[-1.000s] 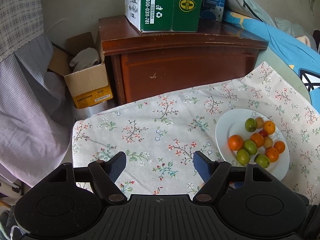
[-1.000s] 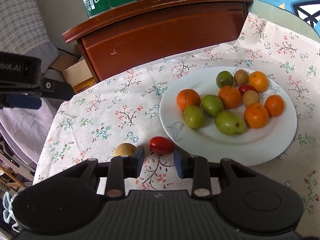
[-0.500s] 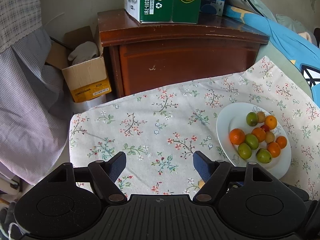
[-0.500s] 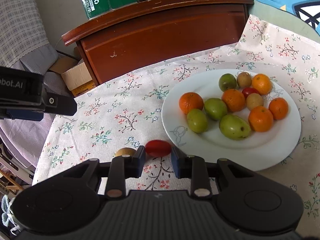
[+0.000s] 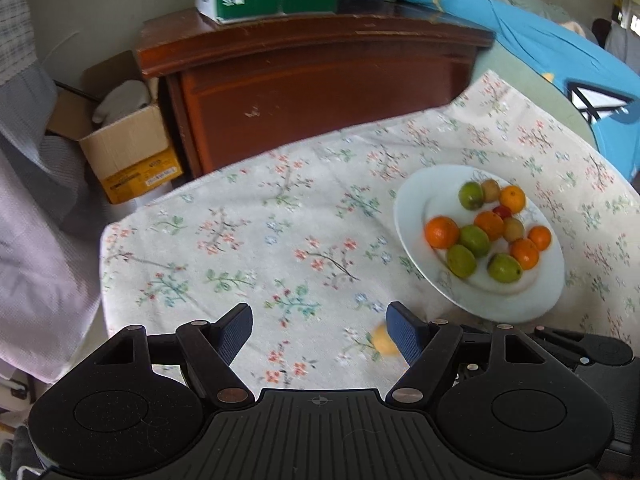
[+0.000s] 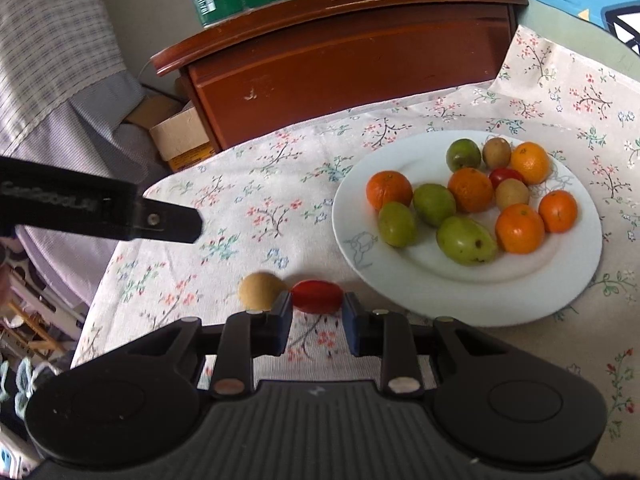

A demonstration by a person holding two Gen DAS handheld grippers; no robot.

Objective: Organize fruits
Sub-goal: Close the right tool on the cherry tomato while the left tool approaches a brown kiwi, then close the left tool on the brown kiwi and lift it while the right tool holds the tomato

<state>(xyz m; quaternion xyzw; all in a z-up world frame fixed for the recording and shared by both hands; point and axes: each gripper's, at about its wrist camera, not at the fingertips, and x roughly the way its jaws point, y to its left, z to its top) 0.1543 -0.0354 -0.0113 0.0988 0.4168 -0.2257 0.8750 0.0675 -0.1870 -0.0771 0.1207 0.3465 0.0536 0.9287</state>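
Right gripper [image 6: 316, 314]: jaws have just been closing and now press on either end of the red cherry tomato [image 6: 317, 296], which lies on the floral tablecloth [image 6: 256, 216] just short of the white plate [image 6: 472, 300].
Tan round fruit [image 6: 260, 290]: touching the tomato's left end, just outside the left finger.
Plate contents: oranges, green fruits, small tan fruits, one red tomato; open space at the near rim.
Left gripper [image 5: 320, 332]: jaws apart, nothing between them; the tan fruit [image 5: 385, 341] shows blurred just beside its right finger.
Handling note, as a judgement: the tomato is soft and slick, so a light squeeze is advised. Lift straight up to avoid nudging the tan fruit, clear the rim, then set down in the near gap.
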